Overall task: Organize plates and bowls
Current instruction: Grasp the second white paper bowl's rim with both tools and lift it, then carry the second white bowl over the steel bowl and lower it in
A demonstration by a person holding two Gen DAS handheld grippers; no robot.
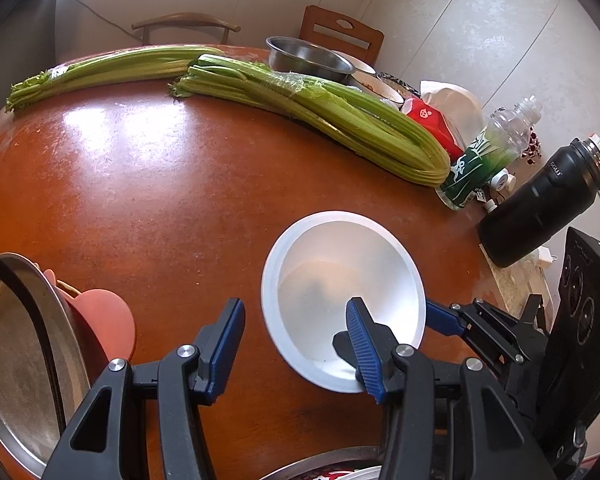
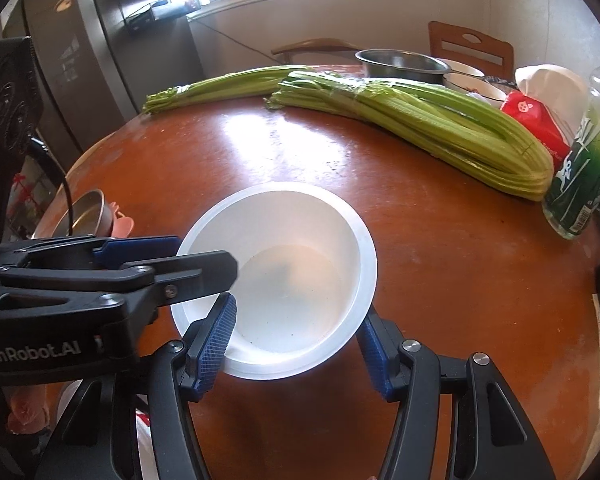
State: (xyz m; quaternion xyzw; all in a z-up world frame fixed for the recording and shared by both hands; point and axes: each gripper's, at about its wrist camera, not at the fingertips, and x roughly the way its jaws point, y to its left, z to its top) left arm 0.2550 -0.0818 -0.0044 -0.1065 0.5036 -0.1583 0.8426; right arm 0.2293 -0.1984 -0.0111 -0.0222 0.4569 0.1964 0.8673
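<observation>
With both grippers' fingers spread astride the white bowl (image 2: pixel 276 280), neither pinching, the grasp is at hand; next, closing on its rim.

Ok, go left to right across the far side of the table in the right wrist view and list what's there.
Thin celery bunch → steel bowl → red packet → green bottle.

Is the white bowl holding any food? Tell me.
No. The white bowl on the table shows only its bare white inside.
</observation>
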